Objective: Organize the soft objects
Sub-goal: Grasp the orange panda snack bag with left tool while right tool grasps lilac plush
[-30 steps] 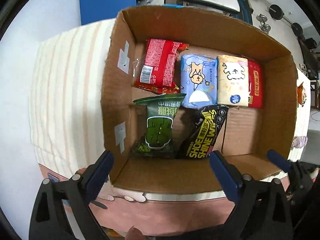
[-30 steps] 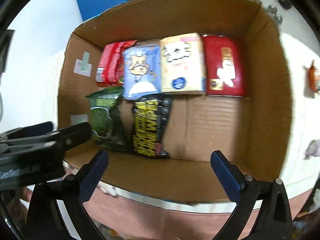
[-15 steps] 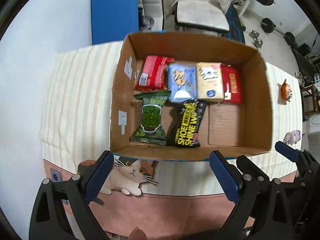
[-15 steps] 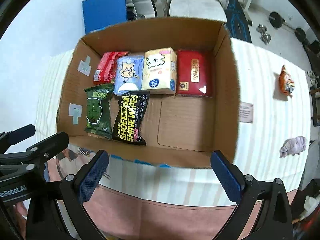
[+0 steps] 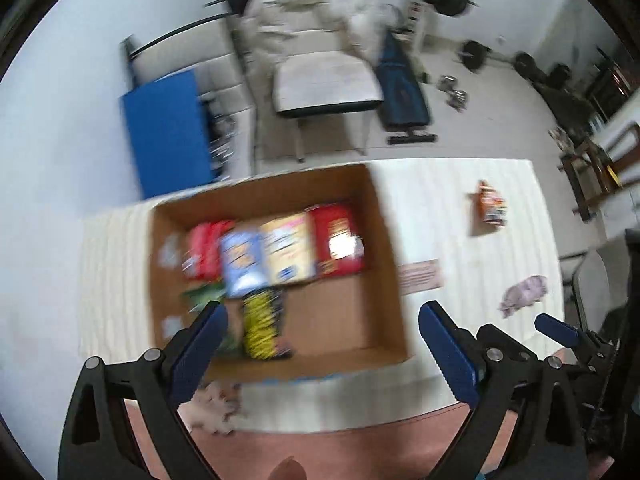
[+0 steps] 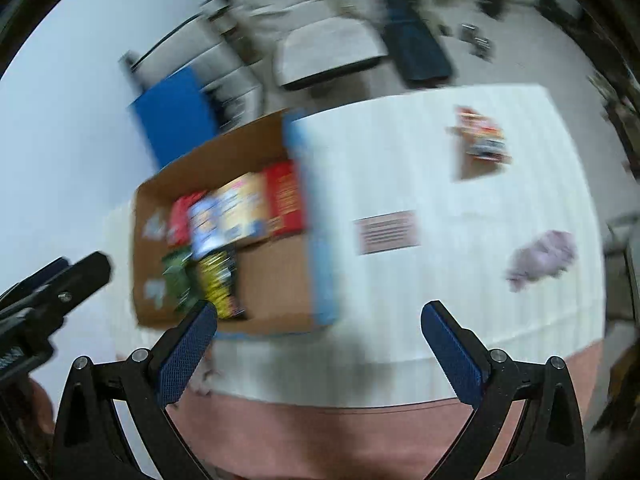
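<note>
Both tools, left (image 5: 320,334) and right (image 6: 319,330), stood wide open and empty above the striped cloth-covered table (image 6: 400,300), six soft packets lying in the brown cardboard box (image 5: 384,240), presumably leaving the lilac soft toy (image 6: 542,260) and orange packet (image 6: 482,142) for collection

The box (image 5: 384,240) is brown cardboard, its outer side (image 6: 320,240) blue. Inside lie red (image 5: 340,240), yellow (image 5: 286,250), pale blue (image 5: 242,262), green (image 6: 178,280) and black-and-yellow (image 5: 262,326) packets. The desk (image 5: 460,208) cloth is cream with faint stripes and a pink border. Both tools, left (image 5: 320,344) and right (image 6: 319,350), are black with blue pads.
</note>
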A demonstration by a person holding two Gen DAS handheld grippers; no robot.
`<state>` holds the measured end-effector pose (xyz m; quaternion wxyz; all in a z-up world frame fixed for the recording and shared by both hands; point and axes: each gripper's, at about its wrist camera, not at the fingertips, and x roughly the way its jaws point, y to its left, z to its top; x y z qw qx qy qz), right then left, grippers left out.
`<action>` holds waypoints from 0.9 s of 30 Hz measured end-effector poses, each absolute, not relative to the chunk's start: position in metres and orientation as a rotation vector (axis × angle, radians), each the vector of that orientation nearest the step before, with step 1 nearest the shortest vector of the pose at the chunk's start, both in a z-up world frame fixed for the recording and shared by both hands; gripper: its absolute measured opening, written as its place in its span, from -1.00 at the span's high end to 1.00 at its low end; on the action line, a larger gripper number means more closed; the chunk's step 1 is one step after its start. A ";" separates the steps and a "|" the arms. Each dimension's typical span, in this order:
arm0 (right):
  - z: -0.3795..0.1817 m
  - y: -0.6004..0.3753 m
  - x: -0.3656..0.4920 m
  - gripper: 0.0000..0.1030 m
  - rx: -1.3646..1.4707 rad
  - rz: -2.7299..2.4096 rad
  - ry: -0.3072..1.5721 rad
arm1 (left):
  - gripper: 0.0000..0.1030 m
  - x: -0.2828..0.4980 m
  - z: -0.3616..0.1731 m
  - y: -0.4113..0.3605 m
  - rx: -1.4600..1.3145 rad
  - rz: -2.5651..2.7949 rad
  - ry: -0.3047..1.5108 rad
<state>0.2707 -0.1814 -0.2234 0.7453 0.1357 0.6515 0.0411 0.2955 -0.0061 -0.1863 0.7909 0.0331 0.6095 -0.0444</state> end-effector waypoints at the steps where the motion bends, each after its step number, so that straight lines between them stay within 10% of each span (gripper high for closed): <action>1: -0.228 -0.210 0.274 -1.00 0.321 0.032 1.430 | -0.91 0.305 -0.191 -0.023 0.093 -0.111 1.320; 13: -0.349 -0.431 0.290 -0.98 0.697 -0.390 1.534 | -0.85 0.417 -0.314 -0.240 0.339 -0.329 1.547; 27: -0.430 -0.469 0.283 0.03 0.862 -0.461 1.634 | -0.78 0.462 -0.433 -0.327 0.335 -0.351 1.801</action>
